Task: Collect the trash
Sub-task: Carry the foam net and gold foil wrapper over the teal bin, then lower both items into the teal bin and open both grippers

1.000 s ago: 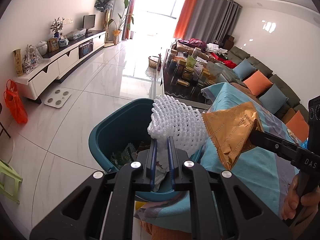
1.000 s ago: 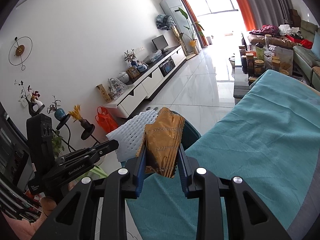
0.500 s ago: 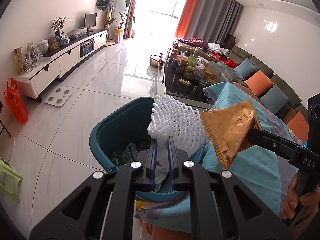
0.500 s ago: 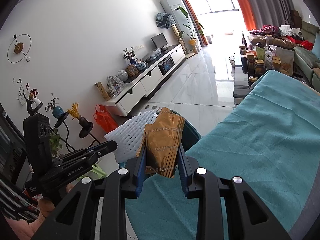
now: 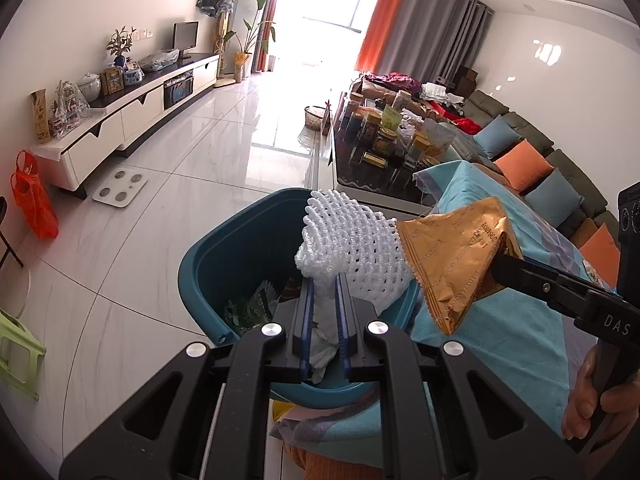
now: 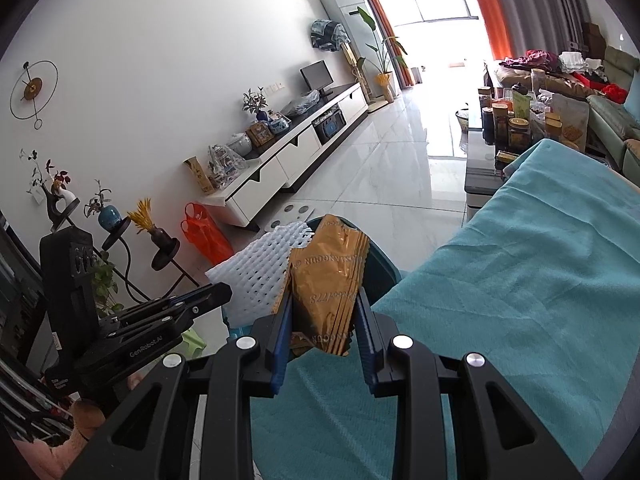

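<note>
The left gripper (image 5: 323, 280) pinches a white foam net (image 5: 352, 244) between nearly closed fingers, holding it directly over the open mouth of the teal bin (image 5: 208, 256), where other scraps already lie. The right gripper (image 6: 324, 312) clamps a gold snack wrapper (image 6: 326, 276), its long axis running up along the fingers; it hangs at the bin's rim, over the edge of the teal cloth (image 6: 520, 280). The net probably only needs releasing, while the wrapper likely needs a short carry toward the left gripper's side to clear the rim.
</note>
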`<action>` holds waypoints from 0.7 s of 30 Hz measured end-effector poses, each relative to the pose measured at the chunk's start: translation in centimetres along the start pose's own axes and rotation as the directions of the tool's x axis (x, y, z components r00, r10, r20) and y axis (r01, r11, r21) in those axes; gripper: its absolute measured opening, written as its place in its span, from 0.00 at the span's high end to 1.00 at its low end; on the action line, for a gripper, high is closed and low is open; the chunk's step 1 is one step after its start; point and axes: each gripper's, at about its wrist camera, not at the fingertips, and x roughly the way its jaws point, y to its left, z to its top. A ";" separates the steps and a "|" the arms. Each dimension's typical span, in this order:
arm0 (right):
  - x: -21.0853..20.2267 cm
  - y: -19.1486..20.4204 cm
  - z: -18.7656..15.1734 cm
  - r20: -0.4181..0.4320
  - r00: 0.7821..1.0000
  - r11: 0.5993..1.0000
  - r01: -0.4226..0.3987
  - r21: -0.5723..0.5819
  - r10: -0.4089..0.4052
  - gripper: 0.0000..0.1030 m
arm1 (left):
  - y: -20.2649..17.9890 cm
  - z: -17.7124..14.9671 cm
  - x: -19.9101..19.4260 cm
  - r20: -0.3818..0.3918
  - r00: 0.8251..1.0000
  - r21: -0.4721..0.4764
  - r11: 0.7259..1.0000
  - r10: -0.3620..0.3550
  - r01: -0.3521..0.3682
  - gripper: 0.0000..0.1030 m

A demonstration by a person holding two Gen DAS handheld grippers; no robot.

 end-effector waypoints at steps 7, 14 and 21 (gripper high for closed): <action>0.7 0.3 0.3 -0.013 1.000 1.000 0.006 -0.005 -0.006 0.73 | 0.0 0.0 0.8 -0.010 1.000 -0.003 1.000 0.005 -0.005 0.89; 1.4 0.5 0.5 -0.025 1.000 1.000 0.010 -0.013 -0.010 0.73 | 0.1 0.0 1.5 -0.019 1.000 -0.006 1.000 0.011 -0.011 0.89; 2.4 0.9 0.5 -0.042 0.999 0.999 0.023 -0.023 -0.024 0.73 | 0.1 0.0 2.1 -0.030 0.999 -0.008 1.000 0.019 -0.019 0.89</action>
